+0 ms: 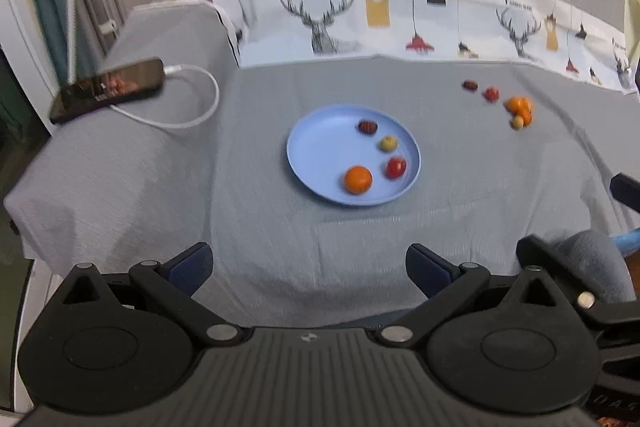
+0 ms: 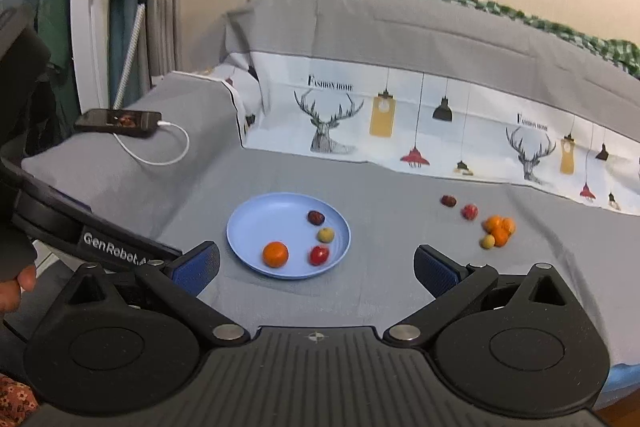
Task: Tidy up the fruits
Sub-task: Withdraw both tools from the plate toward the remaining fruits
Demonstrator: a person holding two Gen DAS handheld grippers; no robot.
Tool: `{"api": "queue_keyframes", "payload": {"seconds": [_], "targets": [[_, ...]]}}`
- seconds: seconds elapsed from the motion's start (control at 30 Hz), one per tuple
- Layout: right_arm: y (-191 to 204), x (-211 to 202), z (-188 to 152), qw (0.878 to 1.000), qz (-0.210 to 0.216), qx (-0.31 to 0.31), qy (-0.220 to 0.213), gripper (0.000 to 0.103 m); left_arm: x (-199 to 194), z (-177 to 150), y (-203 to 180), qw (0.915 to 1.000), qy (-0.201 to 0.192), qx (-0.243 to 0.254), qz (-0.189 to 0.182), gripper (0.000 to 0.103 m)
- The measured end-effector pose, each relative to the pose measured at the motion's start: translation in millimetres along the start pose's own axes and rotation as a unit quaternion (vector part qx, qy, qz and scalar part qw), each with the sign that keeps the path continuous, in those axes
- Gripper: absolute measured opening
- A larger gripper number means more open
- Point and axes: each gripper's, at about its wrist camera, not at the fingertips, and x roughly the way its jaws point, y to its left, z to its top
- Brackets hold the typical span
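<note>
A blue plate [image 1: 320, 147] [image 2: 256, 223] lies on the grey cloth. It holds an orange [image 1: 358, 179] [image 2: 275, 254], a red tomato [image 1: 396, 167] [image 2: 319, 255], a yellow-green fruit [image 1: 388, 143] [image 2: 325, 235] and a dark red date [image 1: 367, 126] [image 2: 315, 217]. To the right on the cloth lie another date [image 1: 469, 85] [image 2: 448, 201], a red fruit [image 1: 491, 94] [image 2: 469, 211] and a cluster of oranges [image 1: 520, 107] [image 2: 499, 227] with a small yellow-green fruit [image 1: 518, 122] [image 2: 487, 241]. My left gripper [image 1: 309, 269] hangs open and empty, well short of the plate. My right gripper [image 2: 317, 267] is open and empty too.
A phone [image 1: 108, 89] [image 2: 118, 122] on a white charging cable [image 1: 192, 115] rests on the raised cushion at left. A printed deer-pattern cloth [image 1: 400, 19] covers the back. A hand [image 2: 16, 287] and the left gripper's body [image 2: 100, 239] show at the lower left of the right wrist view.
</note>
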Motion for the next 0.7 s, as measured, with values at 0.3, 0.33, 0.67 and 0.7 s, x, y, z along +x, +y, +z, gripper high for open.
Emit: {"api": "queue_keyframes", "payload": {"seconds": [0.3,0.33,0.67,0.7], "targets": [[3.6,-20.9,-1.3,1.000,0.001,-0.009,-0.025,0.102,-14.6,-5.1,3.4,0.9999,-0.006,-0.008,0.005,0.103],[3.3,-21.5,-1.3,1.000,0.001,-0.009,-0.026,0.102,-15.1,-5.3,3.9,0.9999,-0.009,-0.008,0.005,0.103],[-1.7,-14.6,-2.7,1.000,0.013,0.001,-0.015,0.102,-9.9,-5.5,3.9,0.9999,-0.004,-0.003,0.014,0.103],[-2.8,-12.8,-3.0,1.000,0.015,0.004,-0.013,0.102,-8.3,-5.7,3.3,0.9999,-0.002,-0.002,0.015,0.103]]}}
